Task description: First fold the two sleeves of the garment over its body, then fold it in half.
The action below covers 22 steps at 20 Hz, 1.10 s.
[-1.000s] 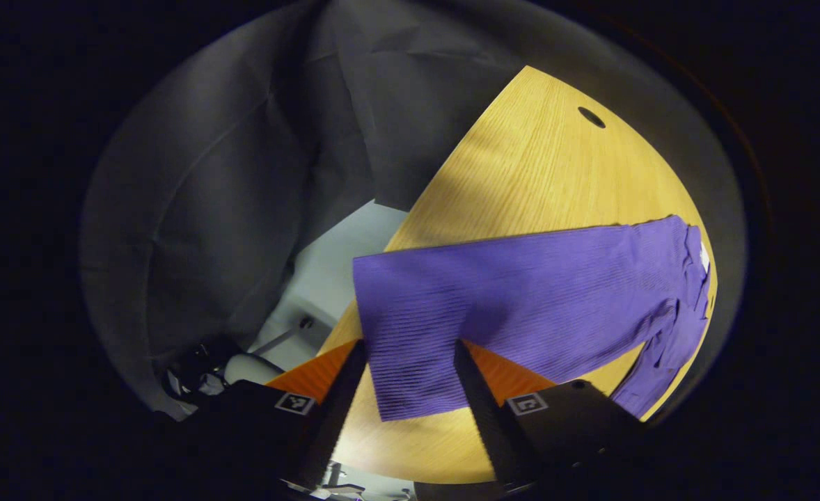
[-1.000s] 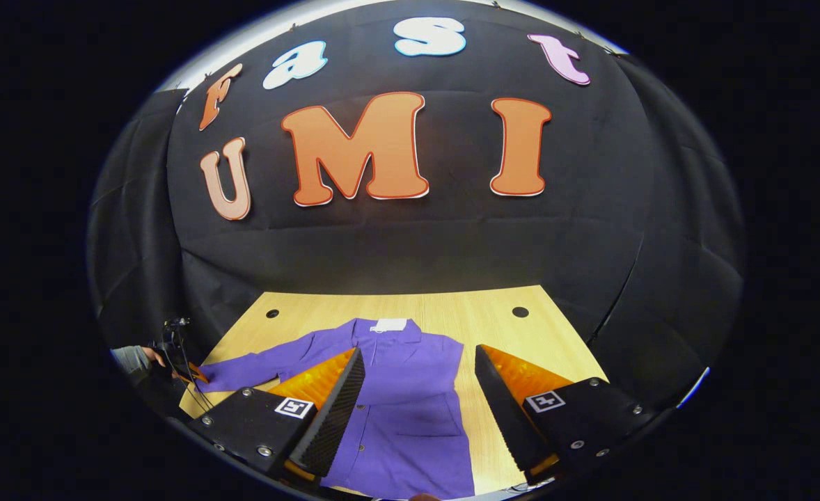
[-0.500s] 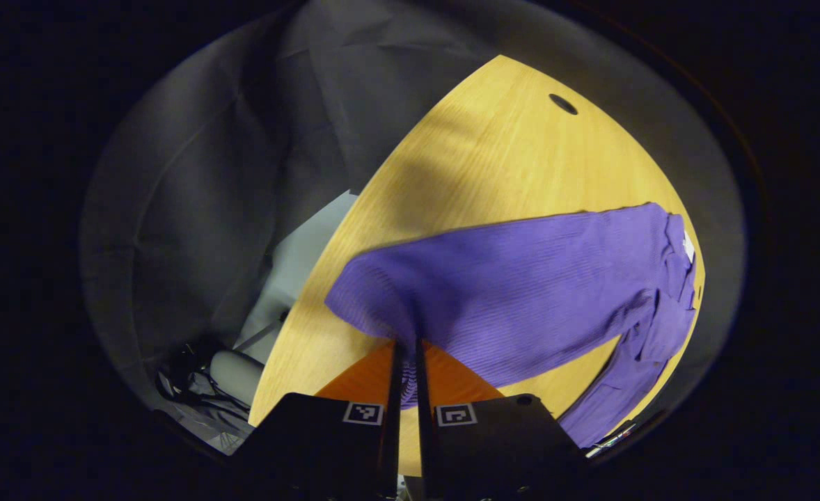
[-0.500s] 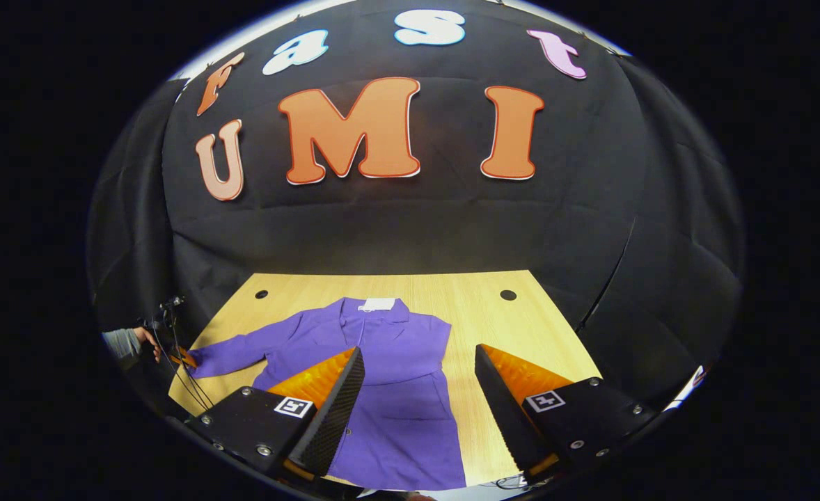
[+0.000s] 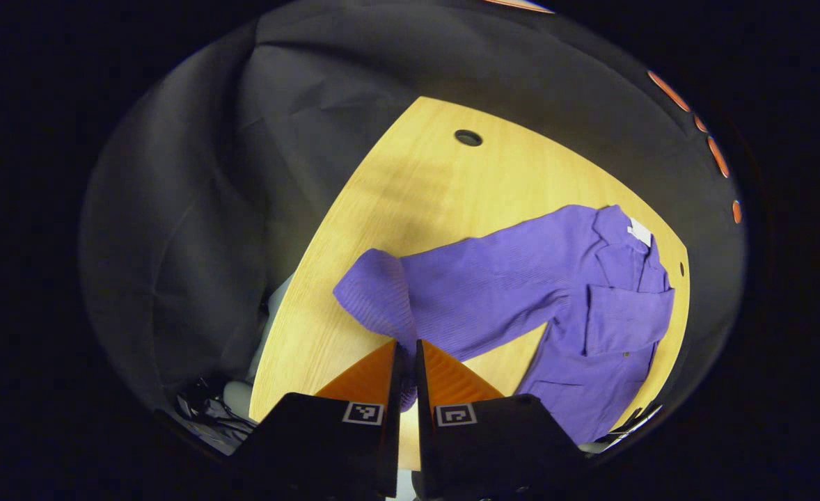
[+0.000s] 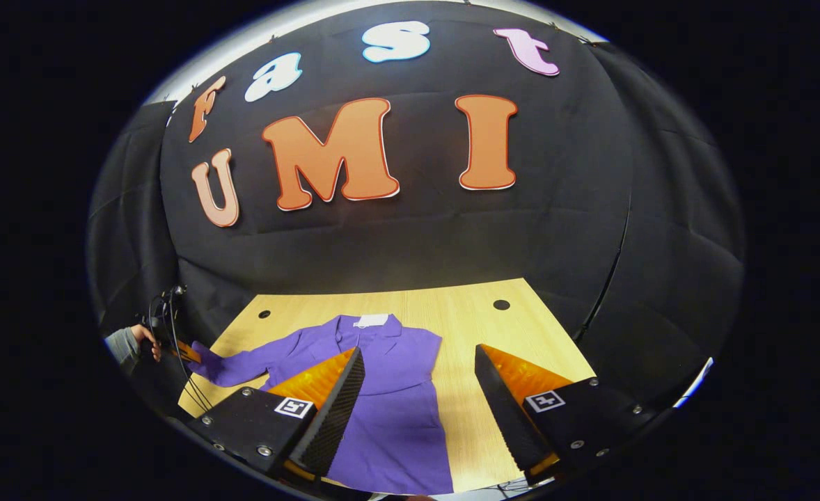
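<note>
Wooden table against black booth cloth, purple garment lying flat on it, collar toward the wall. Your left gripper is clamped on the cuff end of the left sleeve, cuff bunched and raised off the wood. Your right gripper hangs above the body with its jaws wide apart, holding nothing. Step looks like the first sleeve fold, just started. Next, carry that cuff across over the body, lay it flat, then let go.
</note>
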### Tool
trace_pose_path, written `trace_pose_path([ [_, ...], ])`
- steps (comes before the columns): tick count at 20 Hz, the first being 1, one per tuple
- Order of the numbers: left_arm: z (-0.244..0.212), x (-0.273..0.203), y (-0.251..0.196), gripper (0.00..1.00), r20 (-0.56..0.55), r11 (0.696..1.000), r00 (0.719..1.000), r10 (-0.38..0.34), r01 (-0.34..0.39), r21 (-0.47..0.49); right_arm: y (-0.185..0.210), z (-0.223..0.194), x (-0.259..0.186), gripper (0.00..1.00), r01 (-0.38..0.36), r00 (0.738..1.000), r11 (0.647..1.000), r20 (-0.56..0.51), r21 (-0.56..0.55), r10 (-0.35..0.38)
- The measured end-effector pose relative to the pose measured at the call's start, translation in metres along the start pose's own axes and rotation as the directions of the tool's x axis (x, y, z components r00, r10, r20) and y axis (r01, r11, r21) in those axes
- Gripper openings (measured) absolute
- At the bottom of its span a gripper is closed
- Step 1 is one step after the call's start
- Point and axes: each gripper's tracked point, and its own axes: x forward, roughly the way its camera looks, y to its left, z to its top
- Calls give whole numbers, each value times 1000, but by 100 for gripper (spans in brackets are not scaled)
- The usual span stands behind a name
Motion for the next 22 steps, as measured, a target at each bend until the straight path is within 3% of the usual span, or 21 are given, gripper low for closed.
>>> trace_pose_path([
  [4,26,-28,-70,13,54,994,995,-80,76,79,-12,-8,-4,95,-3,1000,1000,-2,18,3],
  [12,56,-62,-194,13,76,951,983,-165,138,277,-34,-19,-19,95,13,1000,999,-14,31,-12],
  [15,61,-72,-241,13,77,919,978,-192,152,362,-41,-19,-24,95,10,1000,999,-2,53,-10],
  [20,62,-84,-326,13,66,835,970,-235,166,525,-52,-29,-28,95,16,1000,997,-3,75,-16],
  [22,69,-89,-343,13,102,818,976,-194,103,567,-50,-36,-28,95,5,1000,996,-18,91,-3],
])
